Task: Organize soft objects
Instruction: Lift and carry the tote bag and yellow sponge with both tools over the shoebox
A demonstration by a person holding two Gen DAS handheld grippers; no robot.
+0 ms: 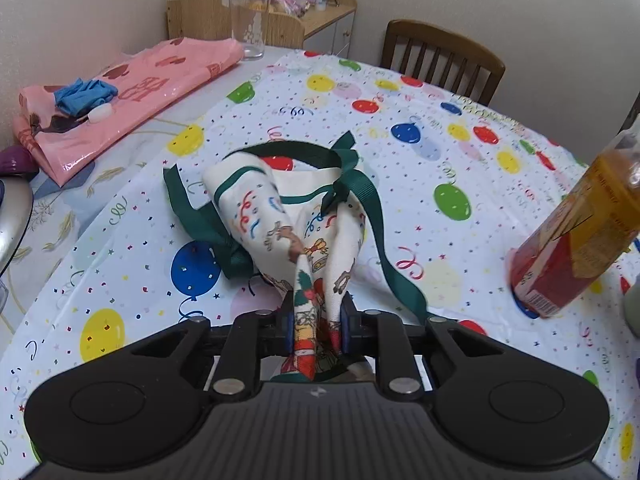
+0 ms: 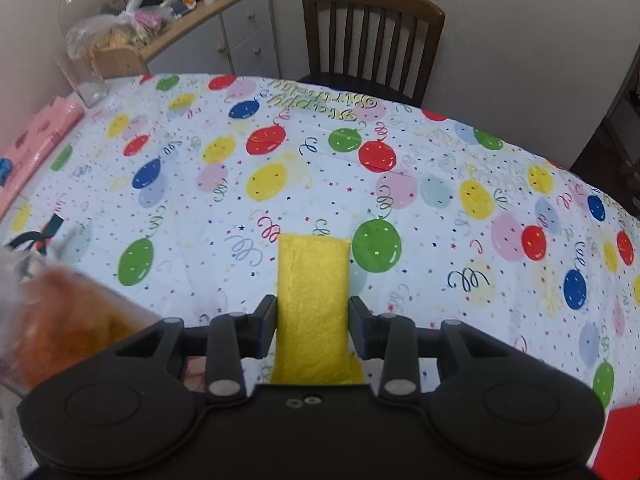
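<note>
The left gripper (image 1: 314,322) pinches the near end of the printed cloth (image 1: 280,224), whose green straps (image 1: 200,216) trail over the balloon tablecloth (image 1: 440,140) beside a bottle (image 1: 576,232), while the right gripper (image 2: 313,322) clamps a yellow sponge (image 2: 312,280) clear above the table

Home dining rm: party tablecloth (image 2: 440,168), wood chair (image 2: 372,36), cluttered sideboard (image 2: 224,28) (bags).
</note>
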